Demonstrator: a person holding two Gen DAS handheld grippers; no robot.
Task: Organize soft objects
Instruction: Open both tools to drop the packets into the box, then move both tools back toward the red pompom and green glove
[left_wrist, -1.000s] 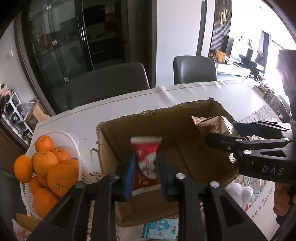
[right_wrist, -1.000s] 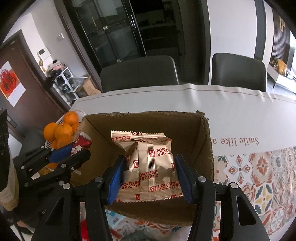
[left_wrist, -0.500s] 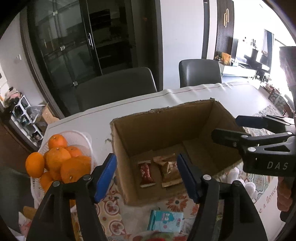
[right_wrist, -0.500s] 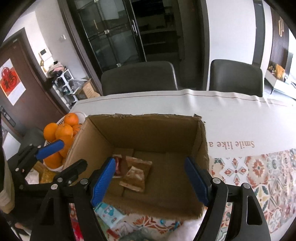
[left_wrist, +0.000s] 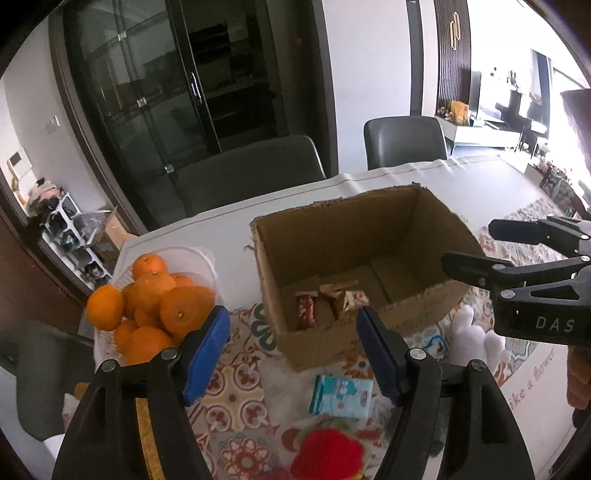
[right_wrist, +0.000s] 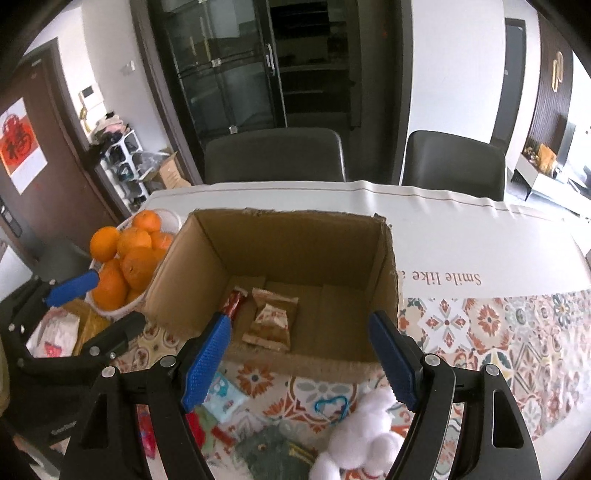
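Observation:
An open cardboard box stands on the table. Inside lie a red snack packet and biscuit packets. My left gripper is open and empty, held above the table in front of the box. My right gripper is open and empty, also in front of the box. A white plush toy, a light blue packet, a red soft toy and a dark green soft toy lie on the patterned cloth near me.
A white basket of oranges stands left of the box. Packets lie in front of the basket. Two dark chairs stand behind the table. A blue carabiner lies by the plush toy.
Both grippers opened and dropped the red packet and the biscuit packets into the box. Both have since pulled back and up from the box.

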